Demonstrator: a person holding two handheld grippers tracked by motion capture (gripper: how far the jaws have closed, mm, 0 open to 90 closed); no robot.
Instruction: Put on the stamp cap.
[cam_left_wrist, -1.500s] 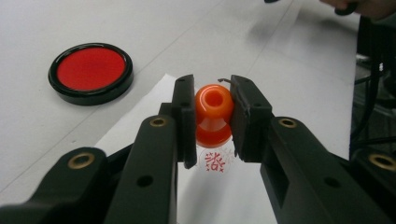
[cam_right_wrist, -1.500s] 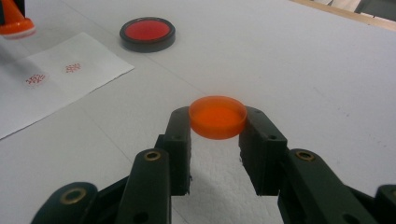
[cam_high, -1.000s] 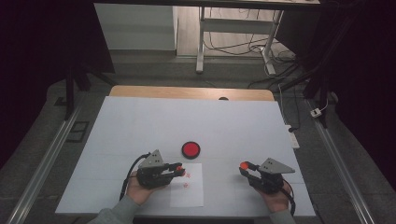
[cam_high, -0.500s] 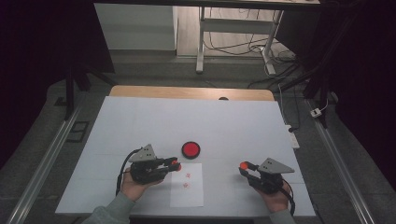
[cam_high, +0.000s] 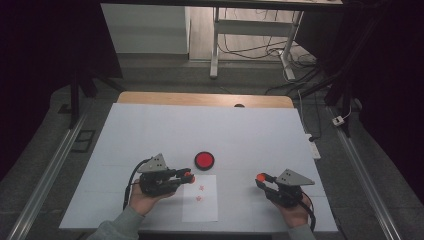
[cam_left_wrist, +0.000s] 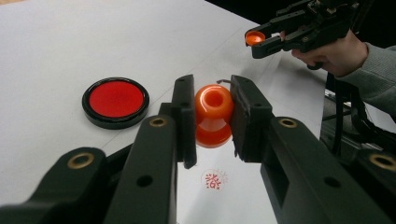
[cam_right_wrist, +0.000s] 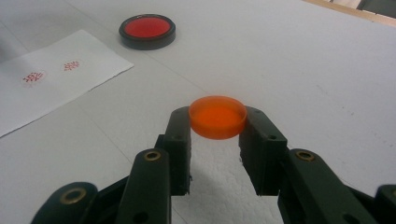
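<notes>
Orange glossy waisted stamp (cam_left_wrist: 214, 115)

We see a glossy orange plastic stamp (cam_left_wrist: 213, 114) clamped between matt black plastic pads (cam_left_wrist: 187, 116) with brass-coloured rivets. The orange cap (cam_right_wrist: 217, 116) looks translucent, smooth plastic. The ink pad (cam_right_wrist: 147, 27) has a shiny black plastic rim around a red face. The paper sheet (cam_high: 200, 197) is matt white; the tabletop (cam_right_wrist: 299, 56) is finely grained white, its far edge (cam_high: 205, 99) wood.
</notes>
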